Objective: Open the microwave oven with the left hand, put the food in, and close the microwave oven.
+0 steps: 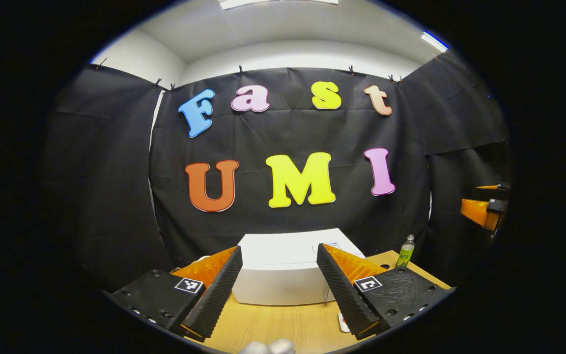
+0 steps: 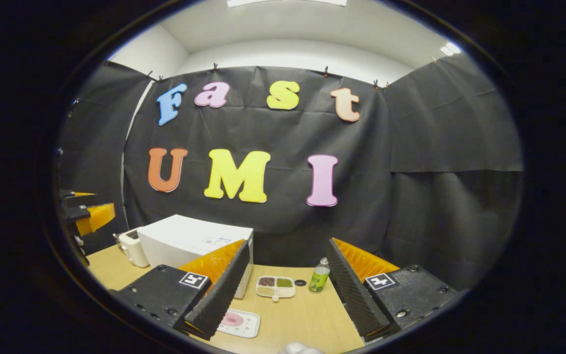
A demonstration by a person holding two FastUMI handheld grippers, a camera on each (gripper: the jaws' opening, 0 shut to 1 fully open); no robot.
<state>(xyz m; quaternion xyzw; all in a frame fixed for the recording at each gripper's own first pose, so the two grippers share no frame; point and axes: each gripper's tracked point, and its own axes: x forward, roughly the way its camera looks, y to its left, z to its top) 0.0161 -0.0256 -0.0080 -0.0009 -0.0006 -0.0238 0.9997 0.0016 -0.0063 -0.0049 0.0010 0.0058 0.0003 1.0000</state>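
Note:
The white microwave (image 1: 283,275) stands shut on the wooden table (image 1: 283,324), straight ahead of my left gripper (image 1: 279,249), which is open and empty a short way in front of it. In the right gripper view the microwave (image 2: 189,238) sits at the left, and a white compartment tray of food (image 2: 275,286) lies on the table to its right. My right gripper (image 2: 288,242) is open and empty, held above and short of the tray. The left gripper (image 2: 89,216) shows at the far left edge there, and the right gripper (image 1: 482,211) at the far right of the left gripper view.
A green-labelled bottle (image 2: 319,276) stands right of the tray, with a small black ring (image 2: 300,282) between them; the bottle (image 1: 405,251) also stands right of the microwave. A white plate with a pink centre (image 2: 238,322) lies nearer. A small white appliance (image 2: 133,248) sits left of the microwave.

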